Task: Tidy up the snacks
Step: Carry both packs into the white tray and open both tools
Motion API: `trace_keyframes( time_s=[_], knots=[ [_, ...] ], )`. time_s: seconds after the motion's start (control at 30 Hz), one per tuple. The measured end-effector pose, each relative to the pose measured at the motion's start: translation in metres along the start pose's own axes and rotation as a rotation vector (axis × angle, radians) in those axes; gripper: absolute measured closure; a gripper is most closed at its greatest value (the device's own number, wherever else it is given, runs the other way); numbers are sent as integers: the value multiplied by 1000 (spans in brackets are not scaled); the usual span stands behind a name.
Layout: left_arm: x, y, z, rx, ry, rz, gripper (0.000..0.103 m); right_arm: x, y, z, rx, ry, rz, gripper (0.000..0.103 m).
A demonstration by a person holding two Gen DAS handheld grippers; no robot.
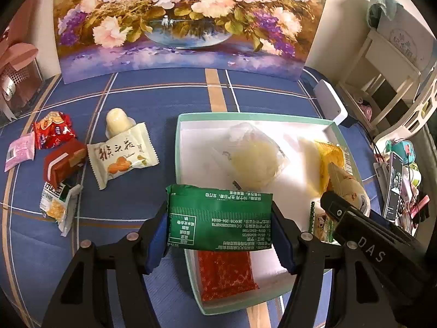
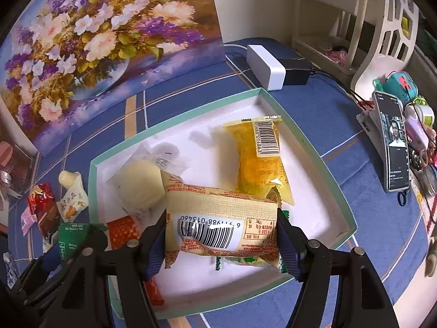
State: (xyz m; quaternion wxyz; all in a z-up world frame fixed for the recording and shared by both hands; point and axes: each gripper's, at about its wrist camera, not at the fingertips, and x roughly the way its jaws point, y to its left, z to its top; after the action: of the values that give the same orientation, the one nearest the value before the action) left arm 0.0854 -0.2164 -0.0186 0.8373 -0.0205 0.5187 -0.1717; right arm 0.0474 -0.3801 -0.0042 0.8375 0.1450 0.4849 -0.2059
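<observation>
**A:** Snacks going into the box (image 1: 191,117) right now! Left hand-held gripper (image 1: 220,220) is clamped on a green packet (image 1: 218,216) over the near rim; right hand-held gripper (image 2: 221,232) is clamped on a beige barcode packet (image 2: 218,218) above the box floor.

**B:** I'd call this the placing step. Next each needs lowering onto free white floor, then letting go. More snacks wait on the blue cloth (image 1: 153,98), like that cream wrapper (image 1: 123,154).

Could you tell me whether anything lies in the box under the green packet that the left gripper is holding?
Yes. The red packet lies flat on the box floor directly below the green packet, which the left gripper grips. The floor beyond it, before the pale round bun, looks bare.
</observation>
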Motion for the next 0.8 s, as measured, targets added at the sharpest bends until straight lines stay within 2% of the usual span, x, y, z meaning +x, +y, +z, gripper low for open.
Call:
trace_keyframes(
  time_s=[0.8],
  knots=[
    [-11, 4, 5, -16, -12, -35, 32, 1, 1, 2, -5, 1, 0, 30]
  ],
)
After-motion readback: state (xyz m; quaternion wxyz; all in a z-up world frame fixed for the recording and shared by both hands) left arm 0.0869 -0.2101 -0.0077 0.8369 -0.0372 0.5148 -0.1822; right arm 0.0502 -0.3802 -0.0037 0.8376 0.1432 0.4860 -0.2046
